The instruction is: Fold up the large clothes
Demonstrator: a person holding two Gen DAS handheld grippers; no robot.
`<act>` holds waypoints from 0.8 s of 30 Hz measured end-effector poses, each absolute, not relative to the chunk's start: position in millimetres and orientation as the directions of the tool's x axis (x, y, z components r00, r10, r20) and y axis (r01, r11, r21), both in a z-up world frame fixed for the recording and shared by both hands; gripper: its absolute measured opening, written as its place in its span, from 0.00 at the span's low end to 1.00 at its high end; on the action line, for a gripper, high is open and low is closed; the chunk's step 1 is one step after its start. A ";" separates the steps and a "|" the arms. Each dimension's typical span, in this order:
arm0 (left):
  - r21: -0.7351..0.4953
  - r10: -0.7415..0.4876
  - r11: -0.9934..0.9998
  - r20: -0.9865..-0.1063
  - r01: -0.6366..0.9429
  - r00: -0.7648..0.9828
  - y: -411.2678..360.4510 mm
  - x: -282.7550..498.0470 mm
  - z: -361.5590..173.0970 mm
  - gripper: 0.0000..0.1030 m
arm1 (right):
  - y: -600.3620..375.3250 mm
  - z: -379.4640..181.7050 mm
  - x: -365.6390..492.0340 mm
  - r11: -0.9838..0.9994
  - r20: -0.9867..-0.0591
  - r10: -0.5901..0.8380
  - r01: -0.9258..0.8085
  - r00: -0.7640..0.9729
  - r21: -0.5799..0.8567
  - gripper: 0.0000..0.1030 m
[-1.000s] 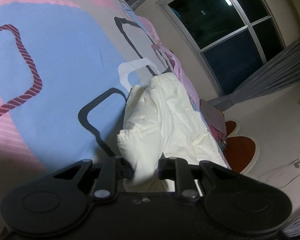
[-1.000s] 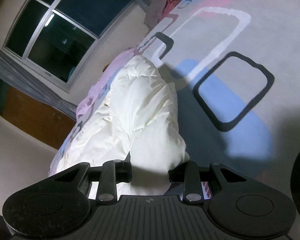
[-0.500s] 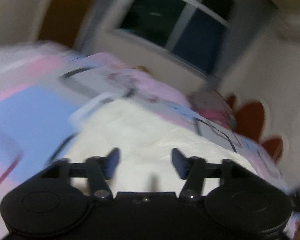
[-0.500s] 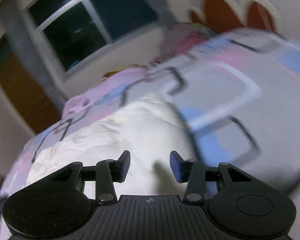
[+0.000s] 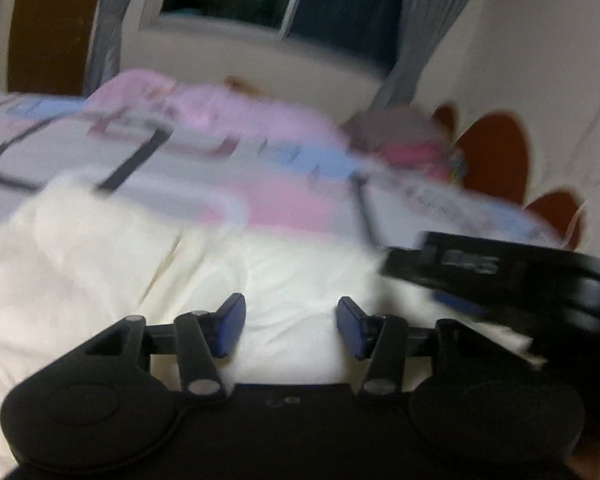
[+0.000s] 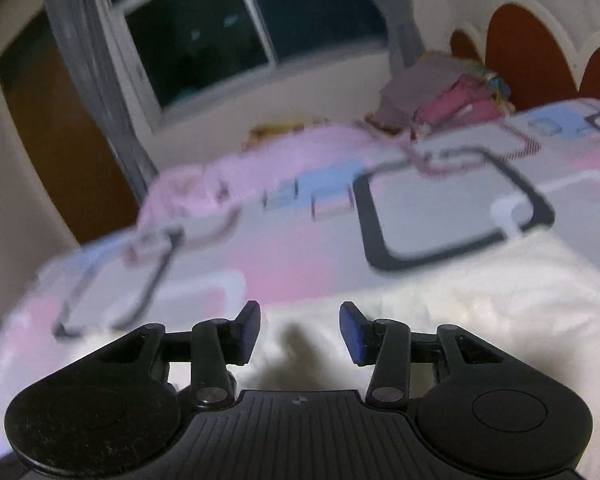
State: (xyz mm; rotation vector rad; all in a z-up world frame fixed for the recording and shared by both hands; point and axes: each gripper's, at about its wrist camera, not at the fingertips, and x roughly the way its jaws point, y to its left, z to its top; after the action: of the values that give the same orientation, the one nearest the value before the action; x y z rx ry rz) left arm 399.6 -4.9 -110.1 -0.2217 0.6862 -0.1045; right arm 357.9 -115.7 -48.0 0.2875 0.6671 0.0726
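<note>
Both views are smeared, so take this loosely. The cream garment [image 5: 148, 280] lies bunched on the bed [image 6: 440, 216], right under both tools. The left hand-held gripper [image 5: 290, 322] and the right hand-held gripper [image 6: 300, 330] are spread wide, pinching nothing. Risk as I see it: grabbing blind into that puffy heap could catch several layers, or one gripper could bump the other, since they're close.

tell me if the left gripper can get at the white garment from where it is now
Probably yes: the left gripper is open, with the white garment directly ahead on the bed and nothing between. The right gripper sits off to the side.
</note>
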 end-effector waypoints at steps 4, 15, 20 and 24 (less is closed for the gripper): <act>-0.173 -0.162 0.982 -0.582 0.073 0.797 -6.2 394.5 -135.9 0.50 | -113.2 -86.2 345.0 0.975 -0.562 0.145 -0.021 0.814 0.221 0.43; -0.073 -0.024 0.997 -0.600 -0.025 0.800 70.6 378.8 -107.7 0.42 | -187.0 -67.9 319.3 0.999 -0.594 0.031 0.000 0.804 0.053 0.43; -0.087 -0.042 0.996 -0.632 -0.017 0.774 90.4 386.8 -132.8 0.38 | -216.0 -100.7 328.5 0.992 -0.643 0.057 0.028 0.763 0.120 0.43; -0.029 0.001 0.999 -0.661 -0.027 0.750 80.8 380.0 -119.6 0.45 | -203.0 -82.2 328.5 1.000 -0.690 0.009 0.009 0.724 0.022 0.44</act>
State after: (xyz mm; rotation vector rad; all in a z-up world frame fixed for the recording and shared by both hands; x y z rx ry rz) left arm 380.0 80.8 -119.6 -0.0373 0.7226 0.0150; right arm 328.5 -203.0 -82.2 0.0246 0.7619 -0.0001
